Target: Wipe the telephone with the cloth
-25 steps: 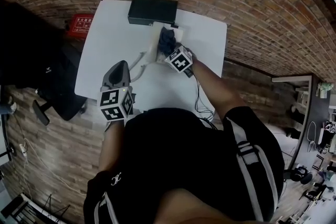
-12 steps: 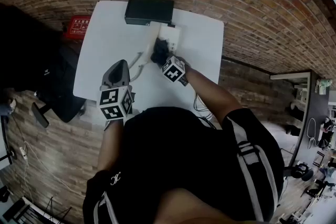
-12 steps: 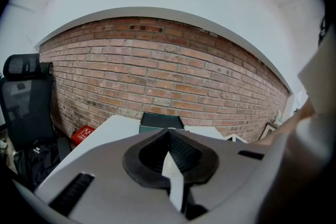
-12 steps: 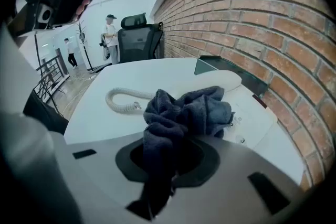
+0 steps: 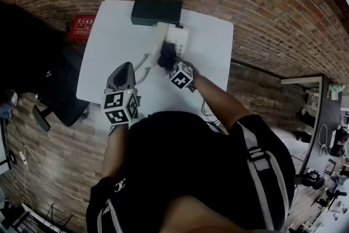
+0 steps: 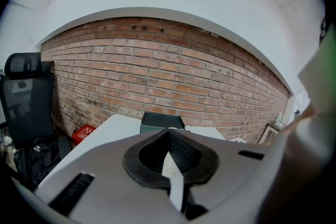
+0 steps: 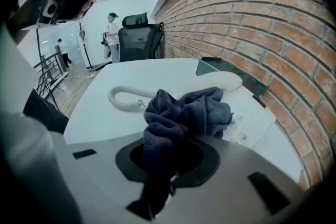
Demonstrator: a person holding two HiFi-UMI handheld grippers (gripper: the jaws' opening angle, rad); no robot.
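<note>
Telephone (image 5: 178, 36) sits at the counter (image 5: 109, 46) far side | your right gripper (image 7: 168, 162) fingers clamp the cloth (image 7: 184, 107), which has slid along its body toward you: one stroke done, more surface left | your left gripper (image 6: 170, 155) fingers closed, empty, held aside.

The white telephone (image 7: 252, 113) lies flat on the table (image 7: 100, 118) with its curly cord (image 7: 126, 98) beside it, and the dark blue cloth (image 7: 184, 110), all bunched up, sits on it, pinched in the right gripper (image 7: 169, 162).
</note>
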